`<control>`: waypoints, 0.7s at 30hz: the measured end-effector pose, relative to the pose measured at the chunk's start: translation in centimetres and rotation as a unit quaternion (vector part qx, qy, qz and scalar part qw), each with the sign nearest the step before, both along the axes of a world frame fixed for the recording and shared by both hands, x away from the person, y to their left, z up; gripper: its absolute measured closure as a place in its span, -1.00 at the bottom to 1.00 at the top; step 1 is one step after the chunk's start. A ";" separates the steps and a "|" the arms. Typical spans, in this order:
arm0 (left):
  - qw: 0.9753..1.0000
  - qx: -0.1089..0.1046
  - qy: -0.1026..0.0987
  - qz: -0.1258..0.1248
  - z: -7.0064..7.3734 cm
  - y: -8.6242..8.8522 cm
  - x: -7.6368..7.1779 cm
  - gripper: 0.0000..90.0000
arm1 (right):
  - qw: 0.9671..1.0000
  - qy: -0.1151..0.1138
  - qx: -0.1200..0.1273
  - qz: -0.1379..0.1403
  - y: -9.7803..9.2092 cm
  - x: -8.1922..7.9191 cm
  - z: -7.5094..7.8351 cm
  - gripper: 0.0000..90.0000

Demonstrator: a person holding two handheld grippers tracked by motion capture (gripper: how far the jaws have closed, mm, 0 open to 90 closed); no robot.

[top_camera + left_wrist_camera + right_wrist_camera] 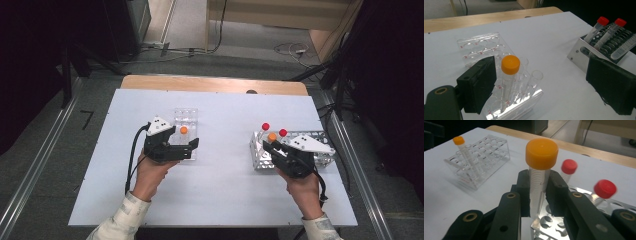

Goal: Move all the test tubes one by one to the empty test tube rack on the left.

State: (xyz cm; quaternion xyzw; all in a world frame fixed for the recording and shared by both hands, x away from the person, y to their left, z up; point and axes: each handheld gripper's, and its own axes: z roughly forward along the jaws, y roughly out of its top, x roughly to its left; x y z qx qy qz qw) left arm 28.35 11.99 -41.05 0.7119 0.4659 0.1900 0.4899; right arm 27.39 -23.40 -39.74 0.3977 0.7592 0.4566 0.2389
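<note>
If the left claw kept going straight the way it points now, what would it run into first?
Most likely the orange-capped tube standing in the clear plastic rack: in the left gripper view it sits between the open left claw jaws, close to the left one. Depth is hard to judge, so the rack itself may touch first.

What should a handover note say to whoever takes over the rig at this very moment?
Right gripper: shut on an orange-capped tube, over the metal rack.
Left gripper: open, fingers astride the clear plastic rack.
Done: one orange-capped tube stands in the clear rack.
Left: the held tube probably goes there too; two red-capped tubes remain in the metal rack.
</note>
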 end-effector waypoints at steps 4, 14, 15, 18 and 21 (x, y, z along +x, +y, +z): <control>1.000 0.009 -0.002 0.006 0.1 -0.2 -0.1 -0.79 | 1.000 0.000 -0.004 0.018 1.4 -0.1 0.0 0.59; 1.000 -0.001 0.006 -0.007 0.1 -0.2 -0.1 -0.72 | 0.998 0.012 -0.017 0.052 5.2 0.3 -1.1 0.59; 1.000 -0.001 0.007 -0.008 0.1 -0.2 -0.1 -0.72 | 0.998 0.013 -0.019 0.055 5.5 0.3 -1.3 0.59; 1.000 -0.004 0.008 -0.013 0.0 -0.3 -0.1 -0.71 | 0.997 0.021 -0.021 0.064 6.6 0.6 -1.7 0.59; 1.000 -0.007 0.008 -0.019 0.0 -0.5 -0.1 -0.70 | 0.997 0.029 -0.024 0.074 7.7 0.9 -2.2 0.59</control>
